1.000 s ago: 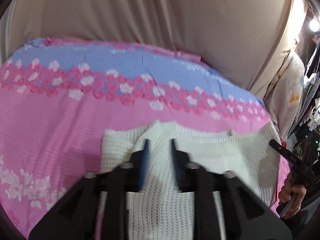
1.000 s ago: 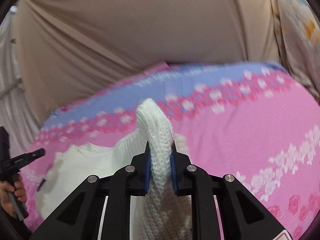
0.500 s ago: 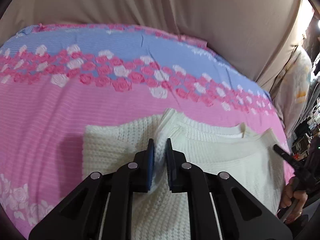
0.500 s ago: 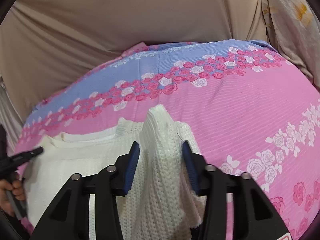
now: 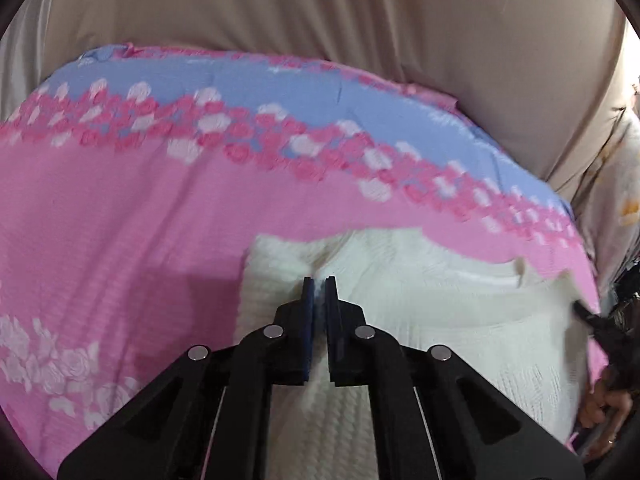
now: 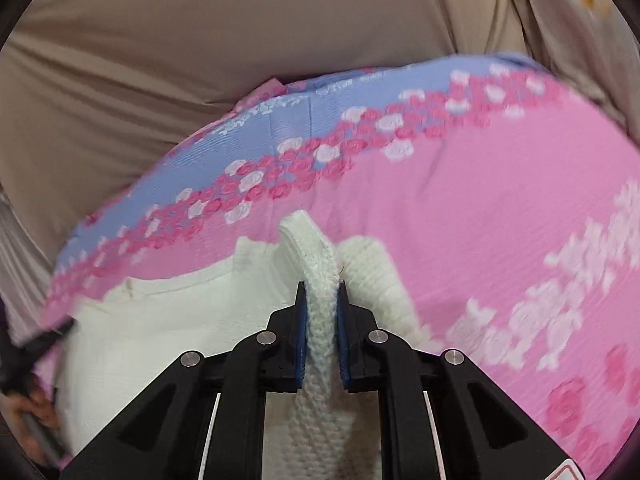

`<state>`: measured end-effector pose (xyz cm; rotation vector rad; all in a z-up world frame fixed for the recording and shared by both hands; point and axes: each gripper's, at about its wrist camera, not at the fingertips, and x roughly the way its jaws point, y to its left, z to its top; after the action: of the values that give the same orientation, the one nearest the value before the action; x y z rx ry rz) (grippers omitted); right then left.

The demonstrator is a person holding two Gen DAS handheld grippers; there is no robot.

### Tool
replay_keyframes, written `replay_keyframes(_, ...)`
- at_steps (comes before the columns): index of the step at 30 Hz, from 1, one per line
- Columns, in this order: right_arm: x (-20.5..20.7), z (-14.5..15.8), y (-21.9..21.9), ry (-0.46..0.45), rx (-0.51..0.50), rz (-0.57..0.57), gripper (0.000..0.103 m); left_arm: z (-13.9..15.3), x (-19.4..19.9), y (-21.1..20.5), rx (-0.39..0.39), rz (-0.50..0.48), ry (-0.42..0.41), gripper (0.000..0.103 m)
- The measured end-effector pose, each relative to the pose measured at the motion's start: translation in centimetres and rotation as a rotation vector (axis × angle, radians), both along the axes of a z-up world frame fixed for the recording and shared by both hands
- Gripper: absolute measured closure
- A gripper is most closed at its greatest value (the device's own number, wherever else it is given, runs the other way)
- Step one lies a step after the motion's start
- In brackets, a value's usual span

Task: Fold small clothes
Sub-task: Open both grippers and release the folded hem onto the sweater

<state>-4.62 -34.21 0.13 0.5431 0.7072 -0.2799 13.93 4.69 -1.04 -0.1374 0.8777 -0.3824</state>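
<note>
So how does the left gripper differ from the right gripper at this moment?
The left gripper is almost fully shut, with only a thin bit of the white knit sweater between its pads; the right gripper clamps a thick raised fold of the sweater. The left one sits low on the flat knit, while the right one lifts its fold upright. Both have blue pads and grip the same sweater on the pink floral bedsheet.

Right hand-held gripper [image 6: 321, 288] reclosed on sweater [image 6: 168, 320]

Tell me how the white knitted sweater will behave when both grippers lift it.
Probably floppy: the sweater already folds into a soft ridge between the right gripper pads. Its chunky knit looks grippy, so slipping seems unlikely. The part beyond the left gripper lies loose on the bedsheet and would likely sag and stretch.
</note>
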Motion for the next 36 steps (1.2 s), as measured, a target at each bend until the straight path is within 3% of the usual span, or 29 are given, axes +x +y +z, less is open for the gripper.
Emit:
replay_keyframes(3, -1.2, 2.1, 0.7, -0.078, -0.062, -0.005, 0.090, -0.4, -0.2, 0.3, -0.016, 0.000, -0.002, 0.098)
replay_keyframes(5, 0.2, 0.7, 0.2, 0.011, -0.097, 0.000, 0.088, -0.8, 0.1, 0.2, -0.009, -0.002, -0.001, 0.097)
replay_keyframes(6, 1.3, -1.0, -0.3, 0.112, -0.097, -0.006, 0.088, -0.9, 0.2, 0.1, -0.004, -0.004, -0.004, 0.097)
replay_keyframes(7, 1.1, -1.7, -0.5, 0.121, -0.073, -0.017, 0.088, -0.8, -0.1, 0.1, 0.003, -0.007, -0.009, 0.096)
replay_keyframes(10, -1.7, 0.2, 0.7, 0.040, -0.090, -0.083, 0.081, 0.7, -2.1, 0.6, 0.039, 0.000, -0.054, 0.095)
replay_keyframes(12, -3.6, 2.1, 2.8, -0.006, -0.160, -0.102, 0.081, 2.5, -4.7, 0.4, 0.078, -0.007, -0.122, 0.085)
replay_keyframes(15, -4.4, 3.5, 8.1, -0.047, -0.168, 0.053, 0.080, 4.1, -9.0, -1.5, 0.038, -0.082, -0.165, 0.062)
replay_keyframes(19, -3.9, 1.3, 16.8, -0.018, -0.053, 0.336, 0.083, 1.8, -12.6, -5.2, 0.018, -0.195, -0.087, 0.062)
replay_keyframes(22, -4.2, -0.8, 20.2, 0.038, -0.131, 0.407, 0.090, -0.7, -13.8, -5.9, 0.080, -0.194, -0.057, 0.062)
replay_keyframes(24, -5.3, -1.6, 19.0, 0.073, -0.202, 0.353, 0.092, -0.9, -14.4, -4.6, 0.081, -0.184, -0.077, 0.061)
replay_keyframes(26, -7.3, -1.9, 15.0, 0.097, -0.197, 0.248, 0.093, -0.7, -14.6, -3.0, 0.101, -0.154, -0.081, 0.061)
replay_keyframes(28, -10.0, -2.3, 10.8, 0.110, -0.142, 0.151, 0.103, -0.8, -14.5, -1.0, 0.120, -0.112, -0.074, 0.061)
replay_keyframes(31, -14.2, -3.3, 5.3, 0.087, 0.005, 0.070, 0.103, -1.5, -14.2, 1.8, 0.082, -0.074, -0.029, 0.062)
replay_keyframes(32, -15.0, -3.3, 4.5, 0.108, 0.001, 0.016, 0.103, -1.5, -14.3, 2.1, 0.075, -0.070, -0.019, 0.063)
replay_keyframes(33, -15.6, -3.1, 4.3, 0.150, -0.070, -0.037, 0.103, -1.3, -14.5, 2.2, 0.070, -0.062, -0.011, 0.063)
replay_keyframes(34, -15.8, -2.6, 4.4, 0.142, -0.086, -0.030, 0.103, -0.7, -14.6, 2.0, 0.065, -0.057, -0.014, 0.063)
replay_keyframes(35, -15.7, -1.9, 4.6, 0.129, -0.086, -0.036, 0.099, -0.2, -14.6, 1.5, 0.059, -0.064, -0.026, 0.062)
replay_keyframes(36, -15.2, -1.0, 5.1, 0.100, -0.085, -0.030, 0.088, 0.9, -14.5, 0.6, 0.051, -0.081, -0.053, 0.061)
